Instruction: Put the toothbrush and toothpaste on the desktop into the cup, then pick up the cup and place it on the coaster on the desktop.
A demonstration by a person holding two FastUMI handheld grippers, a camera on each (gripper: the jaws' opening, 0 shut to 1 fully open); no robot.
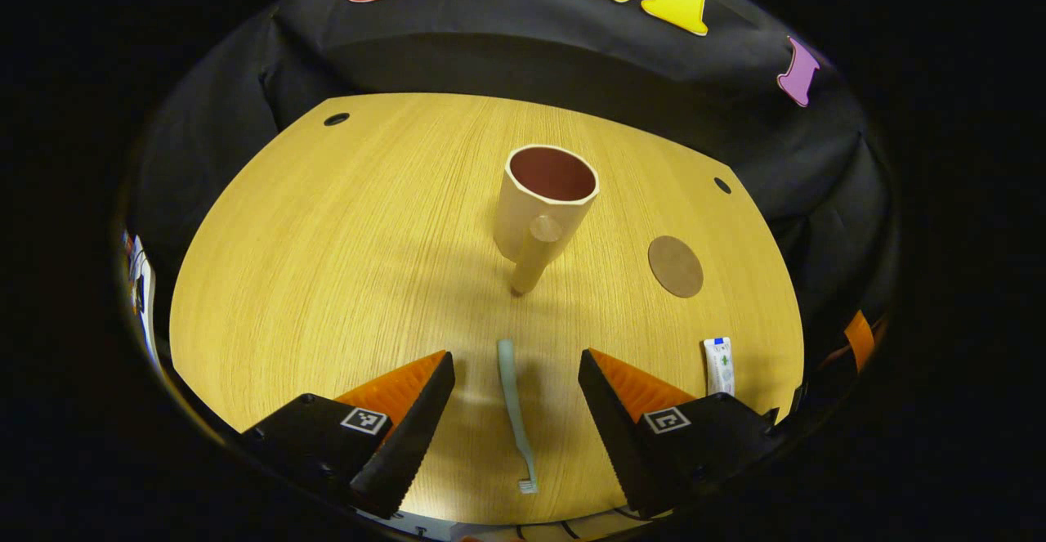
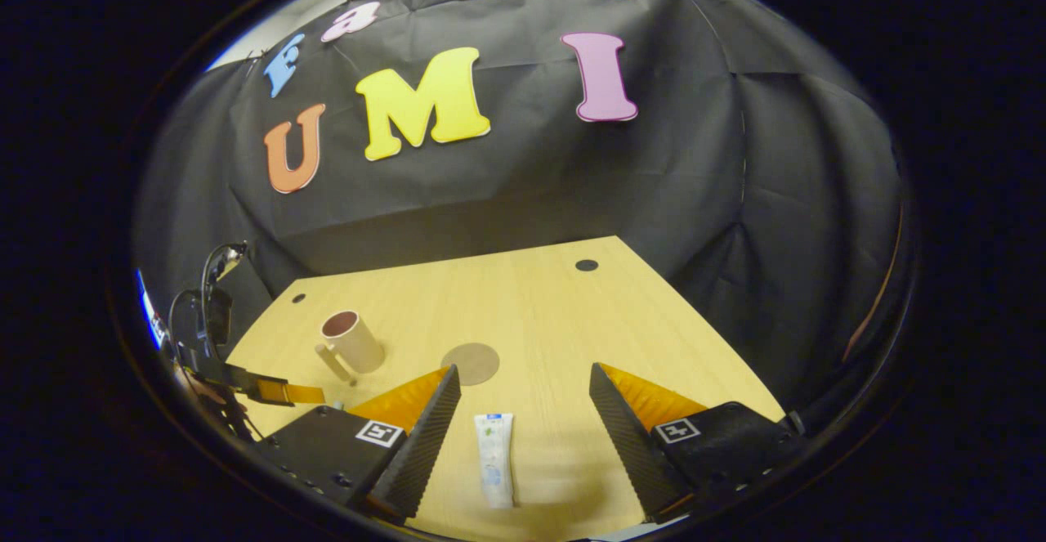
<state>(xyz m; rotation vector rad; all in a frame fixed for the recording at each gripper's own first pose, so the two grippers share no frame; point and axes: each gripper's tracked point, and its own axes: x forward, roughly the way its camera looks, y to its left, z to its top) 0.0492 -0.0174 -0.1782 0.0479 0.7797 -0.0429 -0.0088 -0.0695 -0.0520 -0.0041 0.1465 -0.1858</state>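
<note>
Toothbrush and toothpaste each lay flat on the desk between a wide-open claw's fingers.

The toothbrush (image 1: 516, 415) lay between the left gripper (image 1: 516, 370) fingers, untouched; ahead stood the cup (image 1: 545, 207), upright, with the coaster (image 1: 675, 266) ahead to the right. The toothpaste (image 2: 495, 458) lay between the right gripper (image 2: 523, 382) fingers, also untouched, on the desk (image 2: 539, 313).

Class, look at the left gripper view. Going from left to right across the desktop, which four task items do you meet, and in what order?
Toothbrush → cup → coaster → toothpaste tube.
</note>
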